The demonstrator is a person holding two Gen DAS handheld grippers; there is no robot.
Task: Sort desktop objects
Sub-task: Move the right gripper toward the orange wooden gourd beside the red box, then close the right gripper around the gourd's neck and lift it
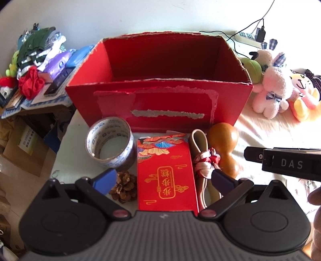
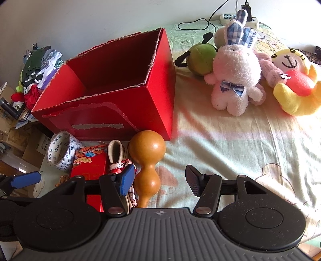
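An open red cardboard box (image 1: 84, 104) (image 2: 158, 94) stands on the bed sheet. In front of it lie a tape roll (image 1: 109, 142) (image 2: 60, 152), a pine cone (image 1: 124, 186), a red envelope (image 1: 166, 174) (image 2: 90, 166), a beige strap with a red-white knotted cloth (image 1: 204, 162) (image 2: 118, 164) and a brown gourd (image 1: 224, 144) (image 2: 147, 158). My left gripper (image 1: 164, 178) is open, its fingers straddling the envelope. My right gripper (image 2: 159, 180) is open over the gourd's narrow end, which sits close to the blue pad (image 2: 126, 180).
Plush toys lie right of the box: a white rabbit (image 2: 234, 80), a yellow one (image 2: 295, 84), a green one (image 2: 200, 58). A power strip with cables (image 2: 236, 19) is at the back. Clothes and clutter (image 1: 38, 60) pile up at left, past the bed edge.
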